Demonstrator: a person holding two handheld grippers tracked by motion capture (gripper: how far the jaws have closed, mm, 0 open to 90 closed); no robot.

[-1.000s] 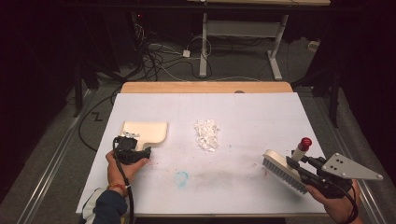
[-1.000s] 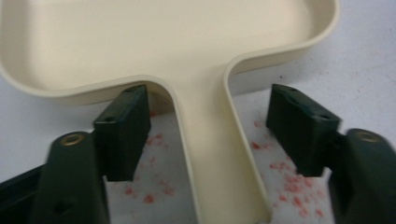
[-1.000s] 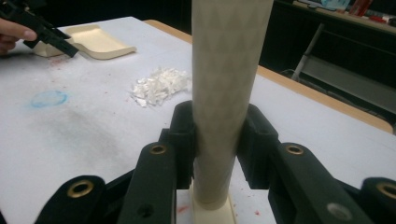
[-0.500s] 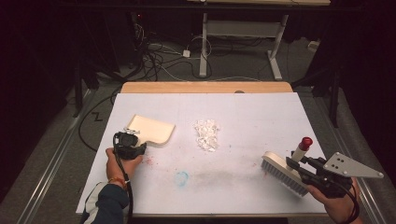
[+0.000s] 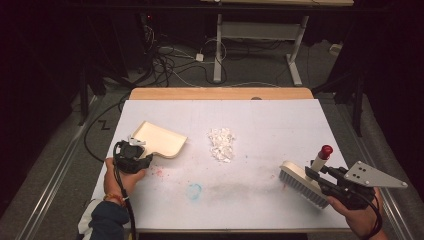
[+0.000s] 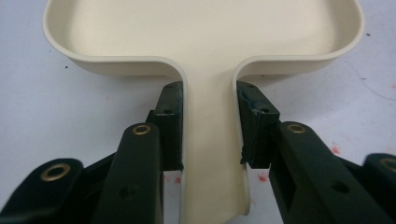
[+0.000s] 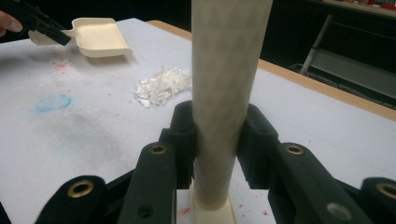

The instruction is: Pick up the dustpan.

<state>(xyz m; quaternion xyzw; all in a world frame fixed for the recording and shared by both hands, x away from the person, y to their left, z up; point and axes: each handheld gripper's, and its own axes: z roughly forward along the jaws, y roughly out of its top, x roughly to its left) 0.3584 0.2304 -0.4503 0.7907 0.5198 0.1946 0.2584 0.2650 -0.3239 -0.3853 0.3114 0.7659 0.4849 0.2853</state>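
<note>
Now the cream dustpan (image 5: 161, 140) sits at the left of the white table (image 5: 280, 120), its tray holding nothing, tilted with its handle end raised off the sheet. The left gripper (image 5: 134, 155) is clenched on that handle: the left gripper view has both pads (image 6: 170, 122) pressed against the narrow stem of the dustpan (image 6: 205, 42), a grip the high view is too small to show. The little heap of white scraps (image 5: 221, 143) lies on the table between the two tools, well apart from the pan's mouth. Over on the right, the right gripper (image 5: 320, 175) is clamped on the pale handle of the brush (image 5: 302, 182), whose bristles rest near the table's right front edge; the right gripper view looks straight up that handle (image 7: 224, 84) with the jaws closed around it, and shows the scraps (image 7: 163, 85), a blue smudge (image 7: 53, 102) and the far dustpan (image 7: 100, 36) beyond. Compared with a second ago, the left jaws have just been closing onto the handle, and the pan has lifted and swung so its open edge faces the scraps; the brush has stayed put.
</note>
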